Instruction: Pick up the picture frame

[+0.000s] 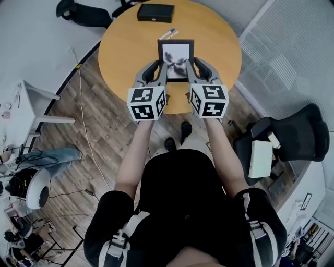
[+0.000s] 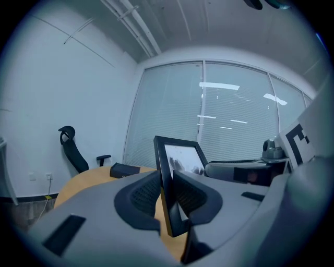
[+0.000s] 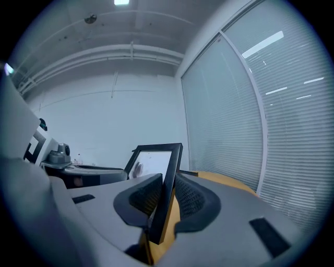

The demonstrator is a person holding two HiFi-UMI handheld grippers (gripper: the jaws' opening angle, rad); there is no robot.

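A black picture frame [image 1: 176, 59] with a white print hangs tilted above the round wooden table [image 1: 125, 49], held by its two side edges. My left gripper [image 1: 159, 67] is shut on the left edge. My right gripper [image 1: 193, 67] is shut on the right edge. In the left gripper view the picture frame [image 2: 180, 156] stands upright between the pads of the left gripper [image 2: 168, 197]. The right gripper view shows the picture frame [image 3: 156, 162] pinched the same way by the right gripper [image 3: 166, 201]. Each gripper view shows the other gripper across the frame.
A flat black box [image 1: 155, 12] lies at the table's far edge, with pens [image 1: 168, 34] just in front of it. A black office chair [image 1: 292, 136] stands at right and another chair [image 1: 78, 13] at top left. A white desk [image 1: 31, 104] and floor cables are at left.
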